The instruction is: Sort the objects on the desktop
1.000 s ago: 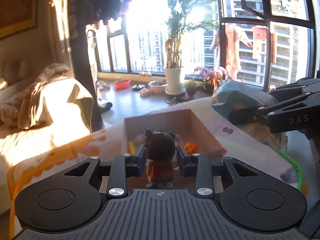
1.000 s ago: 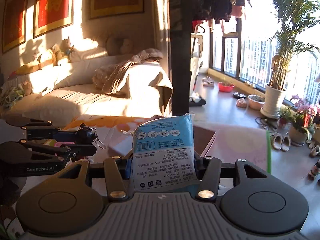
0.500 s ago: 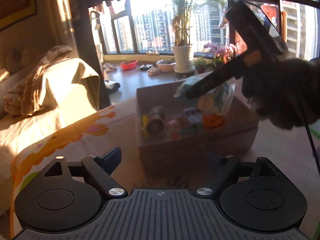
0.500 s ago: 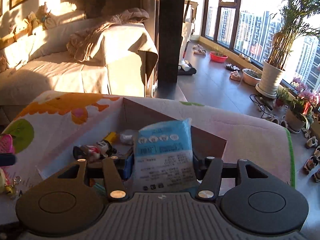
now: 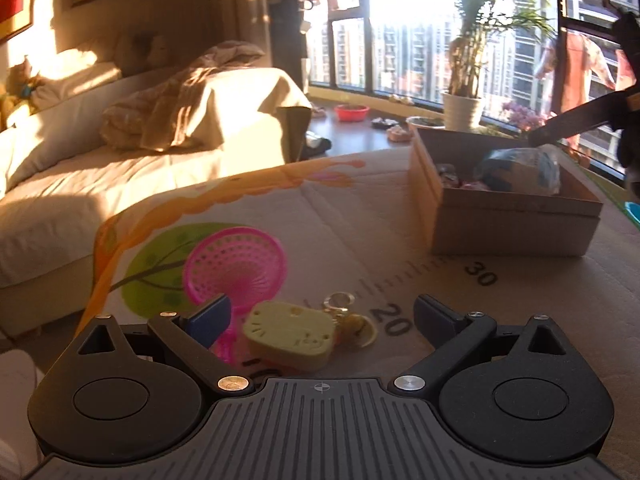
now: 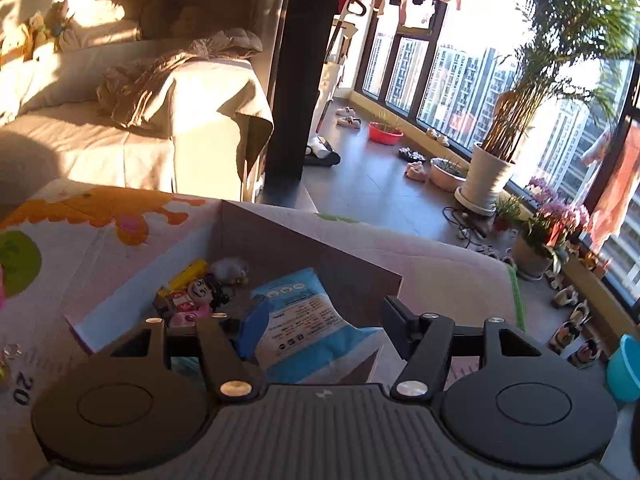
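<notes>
My left gripper (image 5: 322, 316) hangs low over the printed mat, jaws opening wide. A yellow cat-face keychain (image 5: 288, 336) lies on the mat between its fingers, untouched. A pink plastic strainer (image 5: 236, 264) lies just behind it. To the right stands the cardboard box (image 5: 508, 216), with the right gripper's arm (image 5: 580, 120) reaching in from above. My right gripper (image 6: 322, 322) is over the box (image 6: 304, 236), jaws opening. The blue tissue pack (image 6: 304, 312) lies loose between its fingers inside the box. A small doll (image 6: 204, 292) lies in there too.
The mat (image 5: 360, 208) covers a table whose far edge drops toward a sofa (image 5: 120, 168) and a dark pillar (image 6: 304, 80). A teal bowl (image 6: 624, 368) sits at the right edge. Potted plants (image 6: 492, 168) and shoes line the window floor.
The left gripper let the doll go into the box, opened wide and swung left and down to the keychain. The right gripper lowered the tissue pack into the box and opened.
</notes>
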